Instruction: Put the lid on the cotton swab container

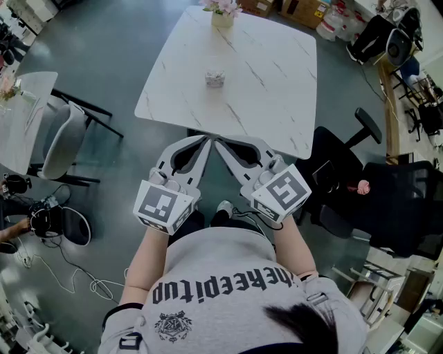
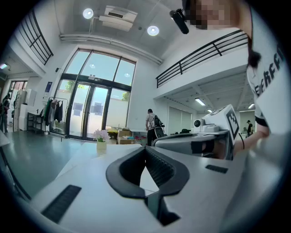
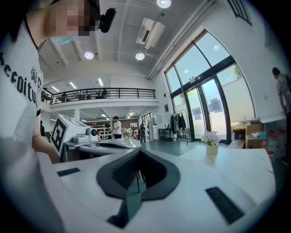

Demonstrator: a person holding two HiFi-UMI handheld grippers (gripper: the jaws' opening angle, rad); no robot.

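Left tool [image 1: 201,144] and right tool [image 1: 223,145] both pinched closed, empty; cotton swab container [image 1: 215,78] sits at twelve o'clock on the bench [image 1: 266,86].

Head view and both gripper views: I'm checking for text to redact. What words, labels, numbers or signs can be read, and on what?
"thekeepitup": on the grey T-shirt, upside down to the head view; fourth letter uncertain.
Marker cubes: black-and-white square patterns only, no letters.
Cardboard boxes: print too small to read.
Blue wall sign: too small to read.
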